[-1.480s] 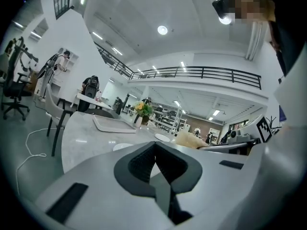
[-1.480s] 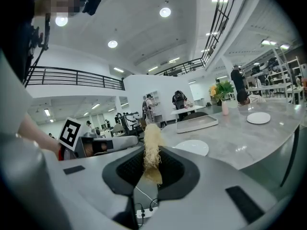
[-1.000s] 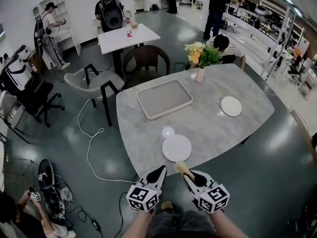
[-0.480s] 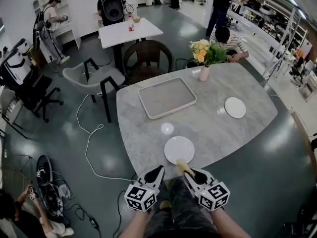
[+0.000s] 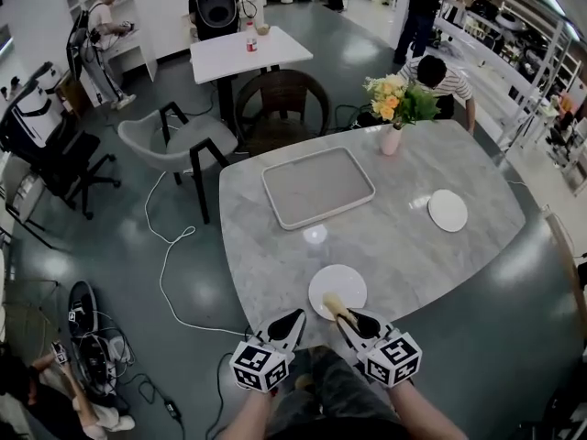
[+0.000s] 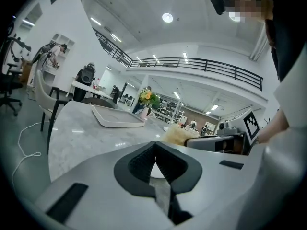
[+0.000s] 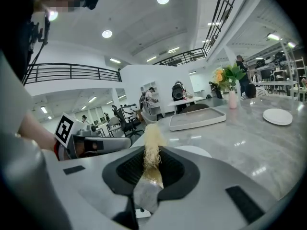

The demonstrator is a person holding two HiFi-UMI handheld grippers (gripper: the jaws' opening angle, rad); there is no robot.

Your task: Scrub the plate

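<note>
the white plate [image 5: 337, 288] lies flat on the grey marble table [image 5: 413, 246], close to its near edge and right in front of the person. the right gripper [image 5: 352, 323] is just beside the plate's near rim, off the table edge, and the pale yellow scrubber [image 5: 336, 311] it carries reaches forward over that rim. whether the fibres touch the plate cannot be told. in the right gripper view the plate shows just beyond the jaws, to the right of the scrubber's frayed tip.

the only print to be seen is the black-and-white square markers on the cube of each gripper.

the right gripper's jaws are clamped on the scrubber, with the fibrous end sticking out ahead between the dark pads [image 7: 172, 169]. the left gripper [image 5: 290, 324] is level with the right one and to its left, near the table edge and left of the plate. its jaws are pressed together with nothing between them, and it touches neither plate nor scrubber.

farther along the table lies a shallow rectangular tray [image 5: 317, 187], well apart from the plate. a second small plate [image 5: 448, 210] sits toward the right side, and a vase of flowers [image 5: 394, 117] stands at the far edge.
</note>
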